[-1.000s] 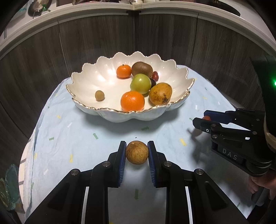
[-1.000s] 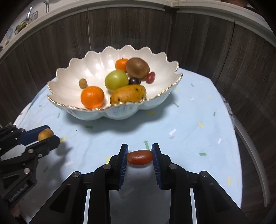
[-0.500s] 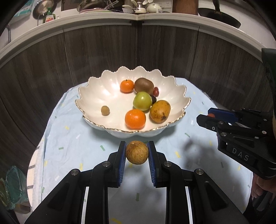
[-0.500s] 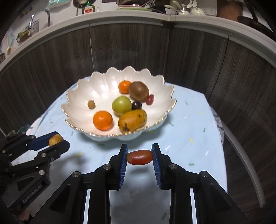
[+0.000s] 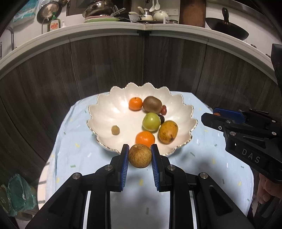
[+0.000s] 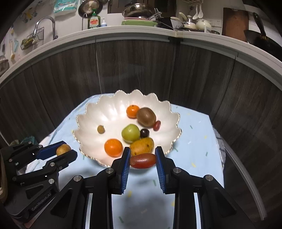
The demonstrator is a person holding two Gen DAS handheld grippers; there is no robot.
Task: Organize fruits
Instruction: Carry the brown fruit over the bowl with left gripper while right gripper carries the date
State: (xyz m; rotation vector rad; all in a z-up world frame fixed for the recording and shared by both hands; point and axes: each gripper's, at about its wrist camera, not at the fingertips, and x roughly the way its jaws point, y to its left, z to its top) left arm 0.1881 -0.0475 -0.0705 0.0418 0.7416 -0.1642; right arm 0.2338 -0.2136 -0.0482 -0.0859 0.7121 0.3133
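A white scalloped bowl (image 5: 105, 112) (image 6: 91, 112) stands on a light blue cloth. It holds two oranges (image 5: 135, 103), a kiwi (image 5: 152, 104), a green fruit (image 5: 151, 121), a yellow mango (image 5: 167, 131), a small brown fruit (image 5: 115, 130) and small dark ones. My left gripper (image 5: 139, 156) is shut on a round brown fruit (image 5: 140, 155), raised over the bowl's near rim. My right gripper (image 6: 143, 160) is shut on an oblong red fruit (image 6: 143, 160), raised near the bowl's front rim. Each gripper shows in the other's view, the right gripper (image 5: 214, 115) and the left gripper (image 6: 63, 150).
The cloth-covered table (image 5: 75, 151) stands against dark wood cabinet fronts (image 5: 105, 67). A counter above holds dishes, a kettle (image 5: 159, 15) and a wok (image 5: 227, 28). A green bag (image 5: 16, 193) lies at the table's left edge.
Both grippers have risen and drawn back with their fruits held; the bowl looks smaller and lower, and the kitchen counter has come into view.
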